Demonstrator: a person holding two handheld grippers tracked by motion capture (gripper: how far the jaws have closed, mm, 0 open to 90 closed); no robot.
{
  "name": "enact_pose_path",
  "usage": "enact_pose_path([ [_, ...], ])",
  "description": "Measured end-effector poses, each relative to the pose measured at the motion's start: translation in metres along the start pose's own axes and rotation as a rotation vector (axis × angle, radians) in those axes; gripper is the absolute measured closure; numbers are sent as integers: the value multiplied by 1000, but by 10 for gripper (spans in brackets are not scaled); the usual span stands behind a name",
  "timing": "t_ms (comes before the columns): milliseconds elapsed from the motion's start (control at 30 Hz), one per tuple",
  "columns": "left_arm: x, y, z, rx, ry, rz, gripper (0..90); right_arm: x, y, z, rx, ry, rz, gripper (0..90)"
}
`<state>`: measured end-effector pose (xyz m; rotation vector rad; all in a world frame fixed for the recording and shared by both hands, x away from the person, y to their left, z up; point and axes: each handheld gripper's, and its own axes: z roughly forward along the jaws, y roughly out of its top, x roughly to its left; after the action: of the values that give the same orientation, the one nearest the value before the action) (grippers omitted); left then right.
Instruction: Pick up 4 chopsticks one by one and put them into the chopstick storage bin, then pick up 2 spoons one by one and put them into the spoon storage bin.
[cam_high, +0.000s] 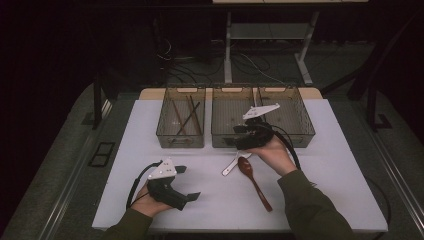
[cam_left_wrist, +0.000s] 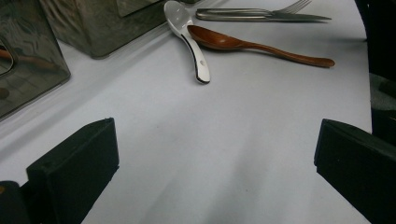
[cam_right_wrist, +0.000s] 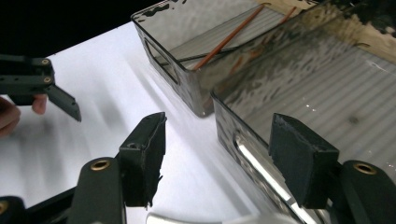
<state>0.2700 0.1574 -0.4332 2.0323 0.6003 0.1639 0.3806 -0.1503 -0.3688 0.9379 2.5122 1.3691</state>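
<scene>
No readable text, labels, brands or numbers anywhere.

The left gripper (cam_high: 188, 182) is held low with jaws spread wide, empty, pointing toward the right gripper (cam_high: 241, 134), which is extended farther forward, jaws likewise parted and empty, forearm angled inward.

Dim room around my brightly lit white table (cam_high: 320, 170); darkness from nine to three o'clock. Glare streaks the smoky bins (cam_right_wrist: 299, 84); my near jaws look softly blurred.
</scene>
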Motion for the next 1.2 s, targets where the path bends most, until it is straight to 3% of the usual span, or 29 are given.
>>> enact_pose_path([
  [367, 0, 0, 1, 9, 7, -8, 0, -4, -39, -33, 18, -1, 6, 366],
  [700, 0, 0, 1, 14, 10, 2, 0, -3, -64, -58, 27, -24, -9, 389],
  [800, -1, -1, 1, 13, 10, 1, 0, 0, -73, -63, 53, -34, -24, 451],
  [900, -1, -1, 1, 13, 9, -1, 0, 3, -82, -66, 87, -34, -21, 582],
  [1033, 0, -2, 0, 9, 14, -7, 0, 11, -96, -67, 135, -9, -36, 729],
  [1200, 0, -1, 0, 2, 19, -13, 0, 23, -113, -65, 177, 19, -53, 845],
])
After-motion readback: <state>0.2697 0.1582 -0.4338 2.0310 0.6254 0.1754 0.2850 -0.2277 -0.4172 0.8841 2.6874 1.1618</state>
